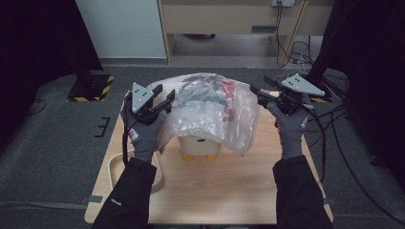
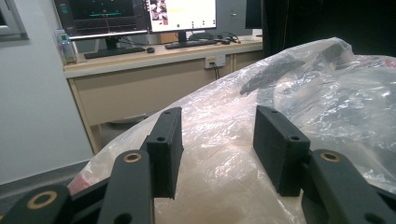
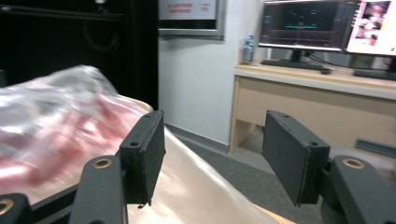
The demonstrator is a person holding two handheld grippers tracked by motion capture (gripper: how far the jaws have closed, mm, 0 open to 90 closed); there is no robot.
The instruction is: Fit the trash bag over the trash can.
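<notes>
Nearest the person, two dark sleeves and grey gloves are coming in over the bare front of the wooden table (image 1: 205, 191); a pale cable loop (image 1: 114, 167) is lying at its left edge. Beyond the gloves, the clear plastic bag (image 1: 215, 112) is draping over a white container (image 1: 199, 145) with yellow feet near the table's middle, its long side running left to right between the two hands.

The left gripper (image 1: 162, 101) is hovering at the bag's left end, jaws standing about half open and holding nothing; in the left gripper view the film (image 2: 280, 93) is lying between and beyond the pads (image 2: 164, 149), with no pinch visible. The right gripper (image 1: 260, 91) is sitting at the bag's upper right corner, jaws likewise parted and empty; in the right gripper view the bag (image 3: 60, 116) is lying off to the left of the jaw gap, with a bare table edge running under the left pad (image 3: 144, 154).

So the left hand is looking nearer to a grip; the right would need to swing inward, toward the bag, before closing.

The high view is showing the container under the bag; the gripper views are showing instead a desk with monitors (image 2: 135, 16) (image 3: 303, 23) far behind, and red print blurring through the film (image 3: 46, 140).
</notes>
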